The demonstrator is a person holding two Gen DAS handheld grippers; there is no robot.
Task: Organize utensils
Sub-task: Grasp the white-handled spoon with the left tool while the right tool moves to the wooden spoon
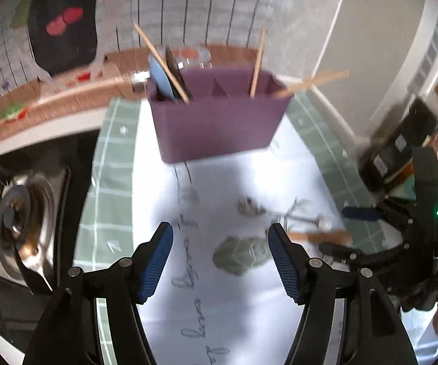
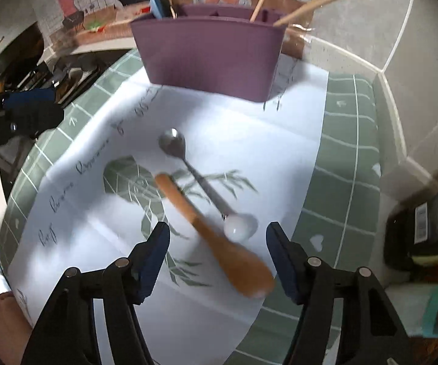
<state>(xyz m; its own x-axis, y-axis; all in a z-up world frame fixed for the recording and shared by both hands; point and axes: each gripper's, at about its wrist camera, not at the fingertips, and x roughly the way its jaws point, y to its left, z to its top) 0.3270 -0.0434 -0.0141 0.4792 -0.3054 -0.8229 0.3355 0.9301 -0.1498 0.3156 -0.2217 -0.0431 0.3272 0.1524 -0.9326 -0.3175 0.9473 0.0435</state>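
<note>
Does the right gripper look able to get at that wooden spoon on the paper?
Probably yes. The right gripper is open with the wooden spoon lying right between and beyond its fingers, nothing covering it; only the metal spoon lies alongside.

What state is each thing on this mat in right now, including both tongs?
Purple plastic utensil holder: upright, partly filled.
Wooden chopsticks: standing in the holder, leaning out.
Light blue flat utensil: standing in the holder's left compartment.
Metal spoon with white end: lying flat on the paper.
Brown wooden spoon: lying flat beside the metal spoon.
Left tongs: open, empty.
Right tongs: open above the spoons, holding nothing.
</note>
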